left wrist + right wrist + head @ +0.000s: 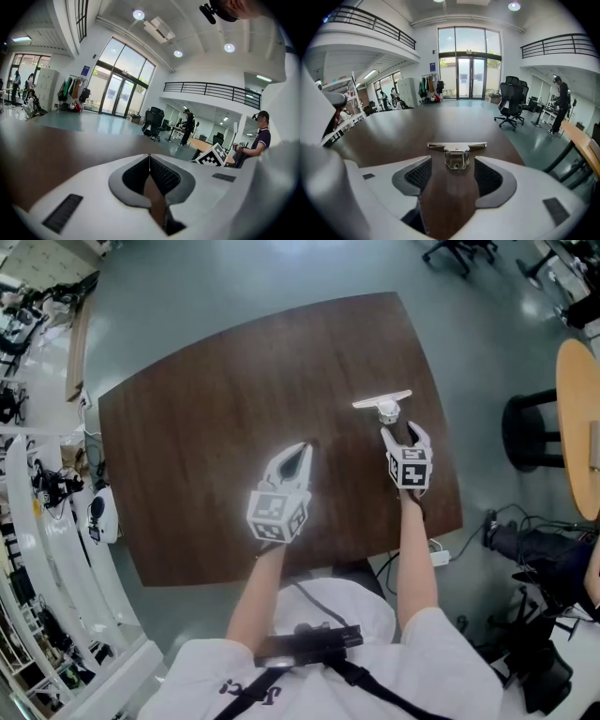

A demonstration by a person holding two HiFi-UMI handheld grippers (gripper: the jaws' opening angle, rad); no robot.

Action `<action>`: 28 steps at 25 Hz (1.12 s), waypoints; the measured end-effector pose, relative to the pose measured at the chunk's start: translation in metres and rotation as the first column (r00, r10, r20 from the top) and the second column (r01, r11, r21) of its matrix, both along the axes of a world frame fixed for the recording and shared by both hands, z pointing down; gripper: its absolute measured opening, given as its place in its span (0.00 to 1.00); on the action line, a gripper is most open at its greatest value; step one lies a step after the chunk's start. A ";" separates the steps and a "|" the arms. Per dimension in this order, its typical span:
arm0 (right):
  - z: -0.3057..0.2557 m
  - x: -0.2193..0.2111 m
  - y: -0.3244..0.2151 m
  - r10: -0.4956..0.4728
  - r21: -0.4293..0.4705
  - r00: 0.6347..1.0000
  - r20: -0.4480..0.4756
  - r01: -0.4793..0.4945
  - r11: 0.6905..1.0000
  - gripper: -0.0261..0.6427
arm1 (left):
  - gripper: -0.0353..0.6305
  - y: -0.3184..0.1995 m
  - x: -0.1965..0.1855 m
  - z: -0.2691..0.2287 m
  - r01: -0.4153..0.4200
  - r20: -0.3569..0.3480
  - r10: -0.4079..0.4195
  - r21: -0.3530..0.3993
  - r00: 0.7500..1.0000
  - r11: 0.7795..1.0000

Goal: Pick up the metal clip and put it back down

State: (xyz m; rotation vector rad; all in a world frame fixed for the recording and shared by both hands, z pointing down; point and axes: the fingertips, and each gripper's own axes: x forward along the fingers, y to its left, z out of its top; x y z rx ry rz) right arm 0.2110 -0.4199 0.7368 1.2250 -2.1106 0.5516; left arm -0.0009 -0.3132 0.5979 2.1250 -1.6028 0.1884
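The metal clip (383, 404) lies flat on the dark wooden table (216, 427), toward its far right side. In the right gripper view the metal clip (457, 152) shows its long bar across and its wire handle pointing back at me. My right gripper (405, 435) is open just behind it, jaws on either side of the handle's line, nothing held. The same right gripper (452, 176) has bare table between its pads. My left gripper (298, 457) sits mid-table with its tips together. In its own view the left gripper (149, 165) is shut and empty.
The table's right edge (441, 418) runs close to the clip. A round light-wood table (577, 427) and a black stool (530, 427) stand on the floor to the right. Cables and a power strip (436, 554) lie by the near right corner.
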 end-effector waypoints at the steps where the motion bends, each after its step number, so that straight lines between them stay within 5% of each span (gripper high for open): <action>1: -0.010 -0.001 0.007 0.009 0.011 1.000 0.018 -0.009 1.000 0.45 | 0.07 0.005 -0.003 -0.005 0.005 0.000 -0.005 0.001 1.000 1.000; 7: -0.084 -0.048 0.057 -0.005 0.088 0.987 0.159 -0.009 0.996 0.44 | 0.07 0.030 -0.041 -0.043 0.032 0.026 -0.034 0.052 0.999 0.998; 12: -0.132 -0.117 0.099 -0.141 0.158 0.967 0.210 0.109 0.981 0.44 | 0.07 0.044 -0.094 -0.080 0.110 0.041 -0.116 0.121 0.992 0.987; 13: -0.145 -0.133 0.105 -0.172 0.185 0.962 0.213 0.133 0.974 0.32 | 0.07 0.048 -0.102 -0.088 0.120 0.043 -0.127 0.137 0.991 0.983; 19: -0.239 -0.197 0.122 -0.311 0.385 0.918 0.247 0.202 0.901 0.06 | 0.07 0.072 -0.131 -0.136 0.145 0.046 -0.161 0.241 0.986 0.960; 28: -0.320 -0.265 0.164 -0.478 0.536 0.847 0.234 0.297 0.790 0.05 | 0.07 0.108 -0.171 -0.167 0.212 0.051 -0.239 0.315 0.970 0.925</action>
